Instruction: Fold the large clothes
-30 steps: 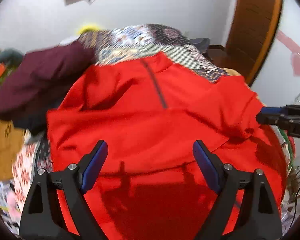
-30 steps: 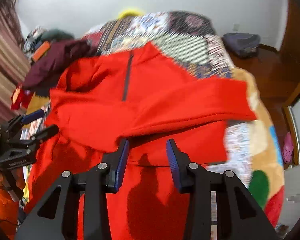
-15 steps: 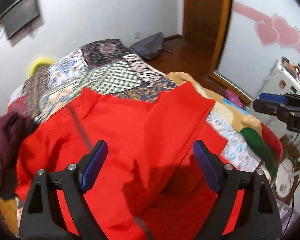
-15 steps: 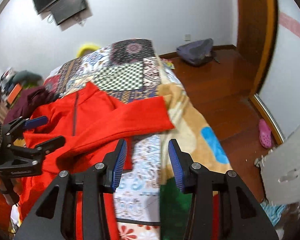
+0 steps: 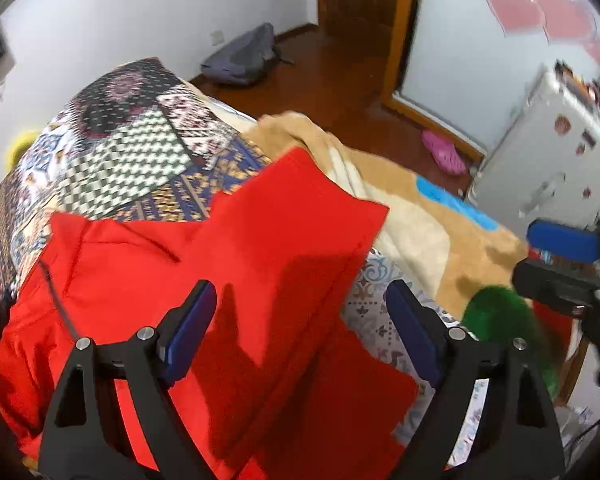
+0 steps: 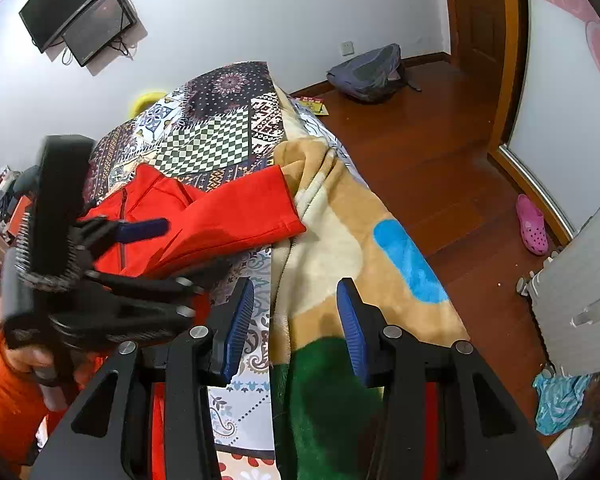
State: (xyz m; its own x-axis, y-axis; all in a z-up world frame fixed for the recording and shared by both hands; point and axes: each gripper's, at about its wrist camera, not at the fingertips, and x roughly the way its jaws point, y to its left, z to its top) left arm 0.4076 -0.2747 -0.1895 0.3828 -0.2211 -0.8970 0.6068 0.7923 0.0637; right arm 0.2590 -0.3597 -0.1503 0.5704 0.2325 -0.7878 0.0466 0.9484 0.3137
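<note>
Left gripper (image 5: 302, 320) gapes empty over red jacket (image 5: 204, 288). Right gripper (image 6: 296, 312) open, empty, over blanket (image 6: 340, 216); only its view shows wall TV (image 6: 80, 12).

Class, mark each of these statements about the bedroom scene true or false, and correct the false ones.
1. The red jacket lies on the bed. True.
2. The left gripper is clamped on the jacket. False: its jaws stand open above it, holding nothing.
3. A pink shoe lies on the wooden floor. True.
4. The backpack sits on the bed. False: it is on the floor by the wall.
5. The right gripper holds a sleeve. False: nothing is between its jaws.
</note>
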